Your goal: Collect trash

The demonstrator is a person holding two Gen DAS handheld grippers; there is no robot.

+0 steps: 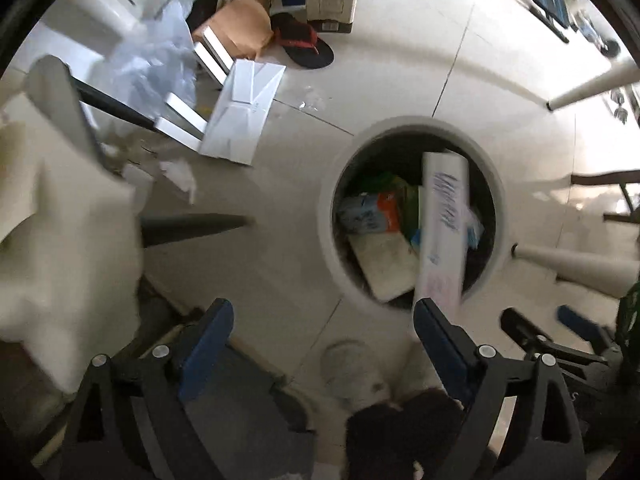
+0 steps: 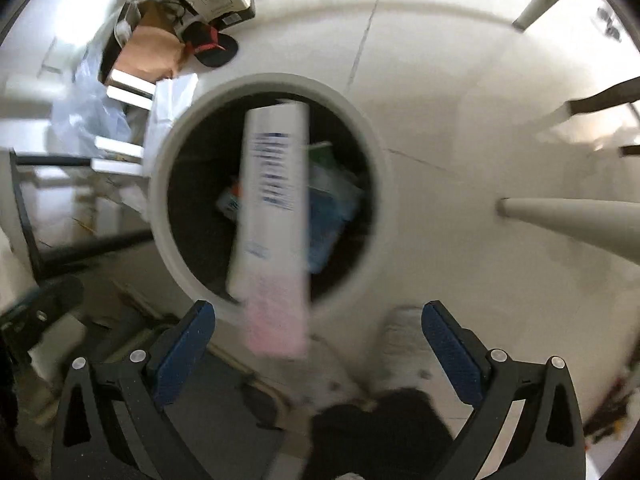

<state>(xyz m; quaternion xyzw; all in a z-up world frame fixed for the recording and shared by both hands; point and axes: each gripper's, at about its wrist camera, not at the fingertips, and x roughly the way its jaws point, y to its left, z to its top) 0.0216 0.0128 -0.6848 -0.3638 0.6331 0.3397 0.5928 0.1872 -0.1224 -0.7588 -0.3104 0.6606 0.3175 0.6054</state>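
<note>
a pale tiled floor point(image 1: 400, 80) is spreading under both cameras, with a round white trash bin point(image 2: 372, 184) standing on it as the landmark. inside the bin, packets and a flat cardboard piece point(image 1: 384, 264) are lying in a heap. a long white carton with blue print point(image 2: 272, 208) is showing blurred over the bin's mouth, its pinkish lower end just past the near rim; nothing is touching it. the right gripper point(image 2: 318, 344) is hanging above the bin's near rim with its blue pads spread wide, gripping nothing. the left gripper point(image 1: 322, 344) is sitting just left of the bin, likewise wide apart and holding nothing. beyond the bin, to its far left, a flattened white box point(image 1: 240, 116), a crumpled clear plastic bag point(image 1: 148, 68), a brown paper bag point(image 1: 240, 24) and a black and red sandal point(image 1: 304, 42) are lying on the floor. a crumpled tissue point(image 1: 180, 174) is lying left of the bin.
</note>
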